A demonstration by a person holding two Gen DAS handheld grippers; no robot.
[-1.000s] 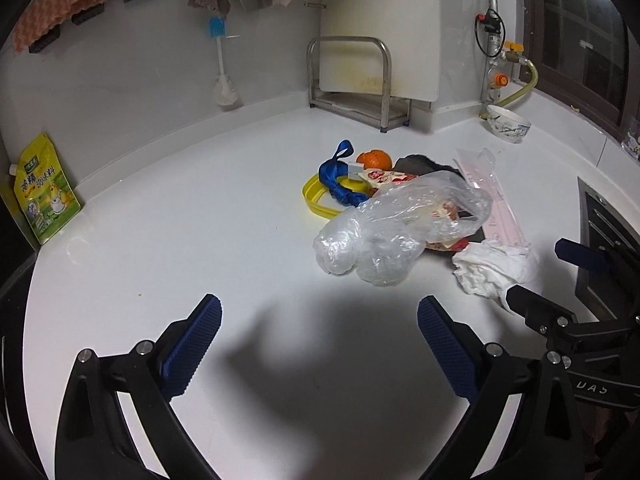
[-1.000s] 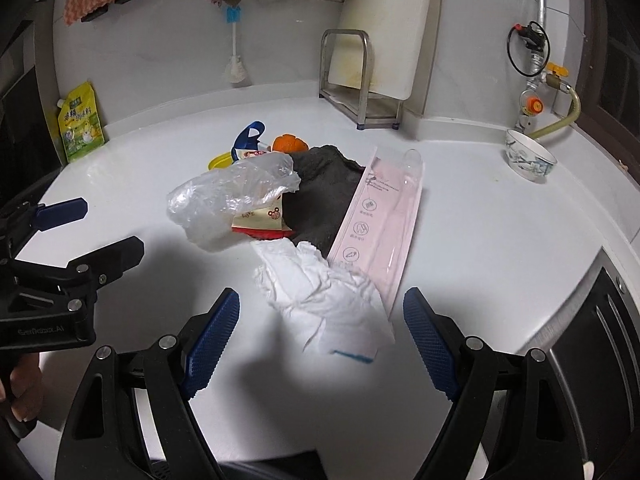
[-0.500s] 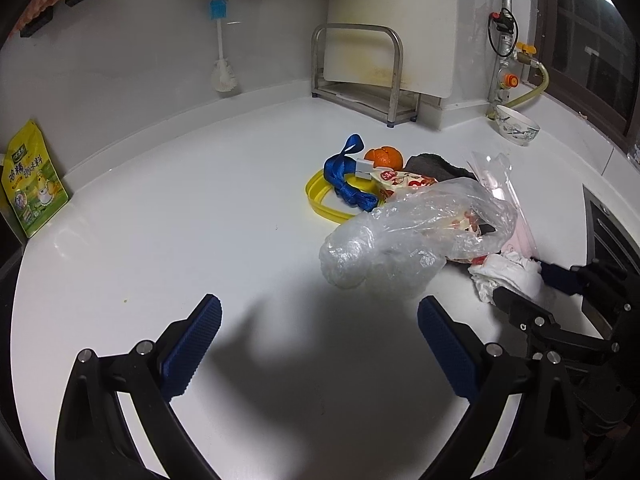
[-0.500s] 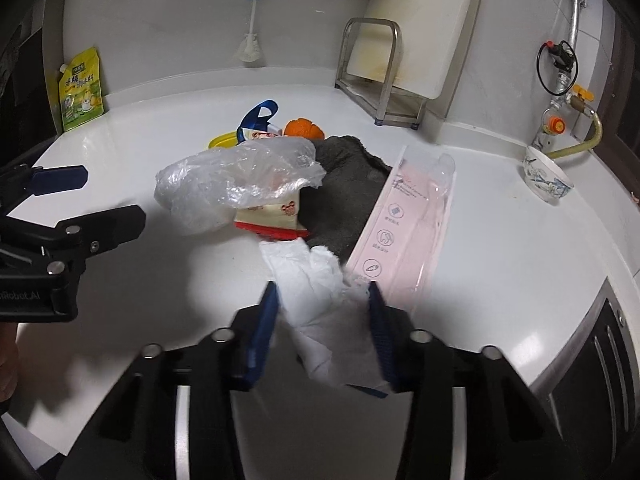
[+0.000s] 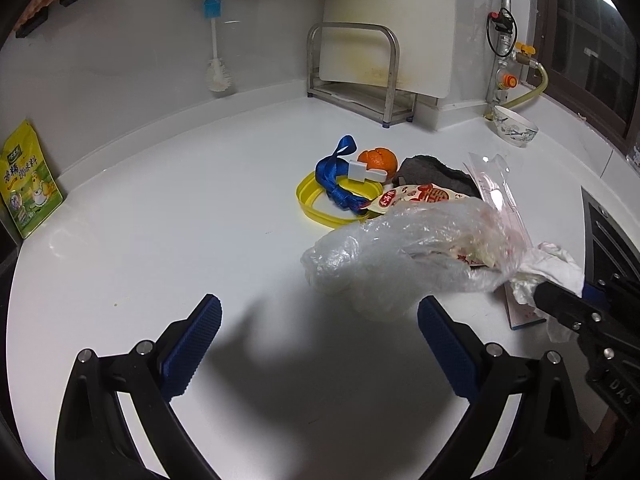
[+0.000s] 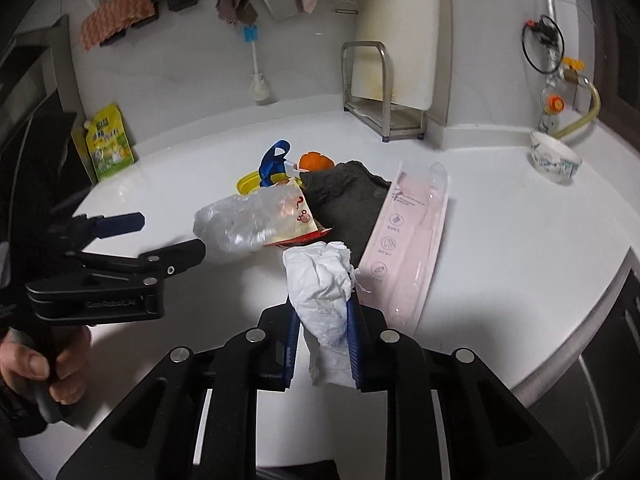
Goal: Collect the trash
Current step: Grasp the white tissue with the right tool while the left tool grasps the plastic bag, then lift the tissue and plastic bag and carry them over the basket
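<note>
My right gripper [image 6: 322, 344] is shut on a crumpled white tissue [image 6: 320, 280] and holds it lifted off the white counter [image 6: 500, 248]; the tissue also shows in the left wrist view [image 5: 548, 268]. Behind it lie a clear plastic bag [image 6: 240, 222], a red snack wrapper [image 6: 300, 220], a pink flat package [image 6: 408, 240] and a dark cloth [image 6: 344, 196]. My left gripper [image 5: 318, 336] is open and empty, just in front of the clear plastic bag [image 5: 400, 256].
A yellow lid [image 5: 320, 204] with a blue strap [image 5: 336, 184] and an orange [image 5: 378, 160] sit behind the pile. A metal rack [image 5: 356, 80] stands at the back wall, a bowl [image 5: 514, 130] at the right, a yellow pouch [image 5: 28, 184] at the left.
My right gripper closed on the white tissue and lifted it off the counter. My left gripper moved closer to the plastic bag and stayed open.
</note>
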